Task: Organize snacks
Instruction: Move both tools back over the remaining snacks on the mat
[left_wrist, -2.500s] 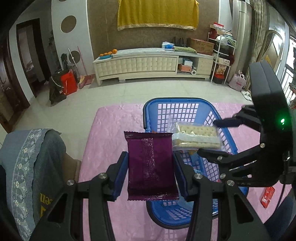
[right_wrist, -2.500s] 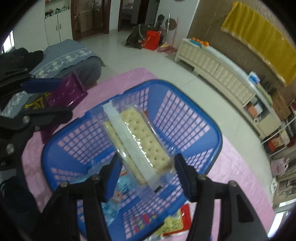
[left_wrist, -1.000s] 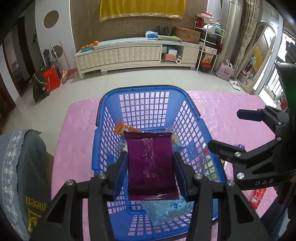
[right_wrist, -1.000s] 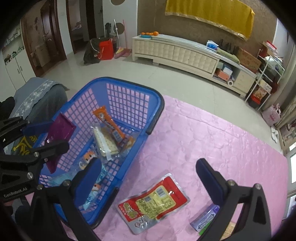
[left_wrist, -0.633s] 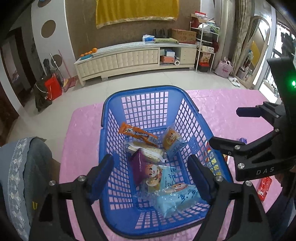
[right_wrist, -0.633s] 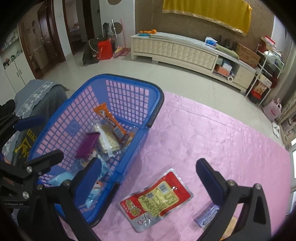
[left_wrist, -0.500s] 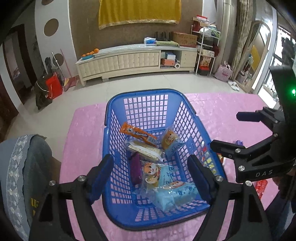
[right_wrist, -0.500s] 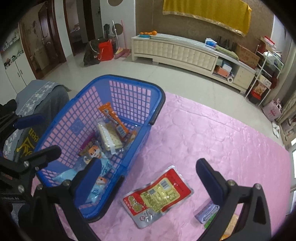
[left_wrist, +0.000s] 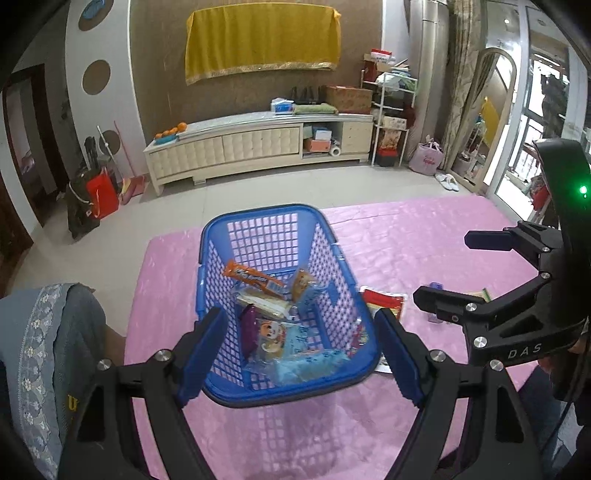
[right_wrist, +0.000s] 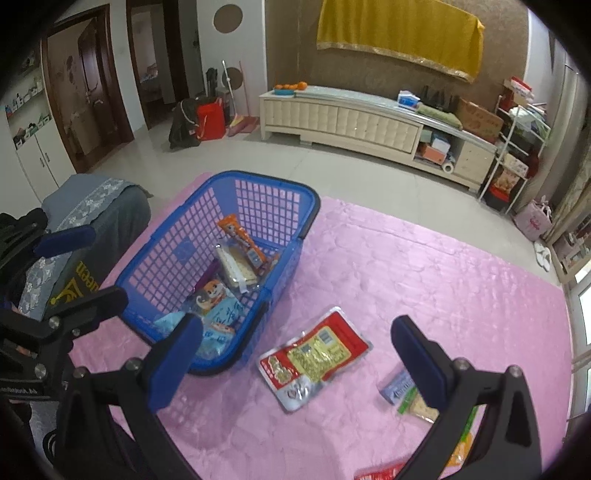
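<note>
Pink tablecloth (right_wrist: 424, 280) under blue basket (right_wrist: 236, 179), both grippers empty, wide.

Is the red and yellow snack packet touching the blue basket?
Apart. The right wrist view shows pink cloth between the red and yellow snack packet and the blue basket.

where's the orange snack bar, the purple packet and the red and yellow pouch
orange snack bar (left_wrist: 252, 277), left wrist view, middle of wrapper
purple packet (left_wrist: 248, 326), left wrist view, exposed face
red and yellow pouch (right_wrist: 316, 358), right wrist view, yellow centre panel
</note>
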